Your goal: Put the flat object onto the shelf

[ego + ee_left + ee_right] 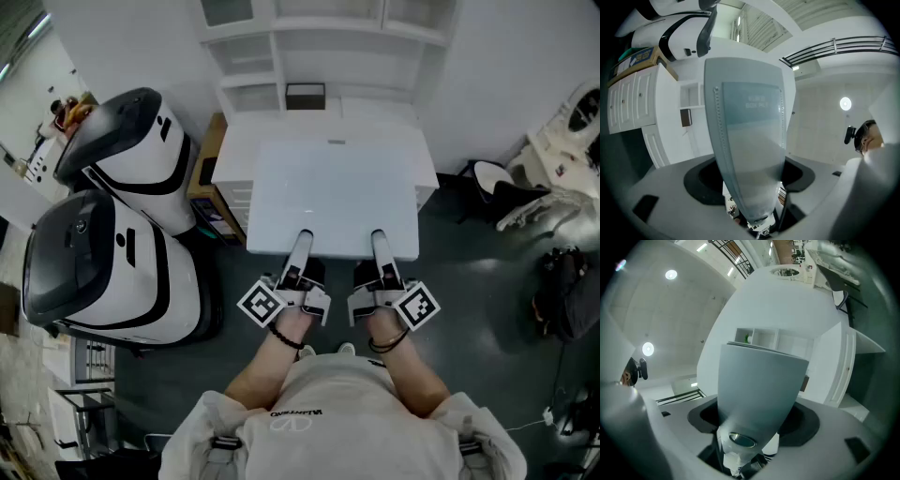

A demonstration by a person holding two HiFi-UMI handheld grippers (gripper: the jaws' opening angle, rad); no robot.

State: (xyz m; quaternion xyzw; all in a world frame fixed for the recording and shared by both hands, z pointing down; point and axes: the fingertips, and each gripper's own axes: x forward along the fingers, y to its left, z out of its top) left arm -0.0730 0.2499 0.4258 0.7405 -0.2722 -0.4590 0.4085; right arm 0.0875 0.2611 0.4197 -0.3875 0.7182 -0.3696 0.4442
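Note:
A large white flat panel (333,197) is held up in front of me, tilted upward toward the white shelf unit (309,47) against the back wall. My left gripper (302,240) grips the panel's near edge left of centre, and my right gripper (378,238) grips it right of centre. In the left gripper view the panel (750,140) rises edge-on straight out from between the jaws. The right gripper view shows the panel (759,385) the same way, with the shelf compartments (764,338) behind it. The panel hides most of the low white cabinet (234,192) under it.
Two big white-and-black machines (112,244) (131,141) stand close on the left, with a cardboard box (202,173) beside the cabinet. A small dark box (305,96) sits in a lower shelf bay. White equipment (562,150) and a black bag (562,291) are on the right.

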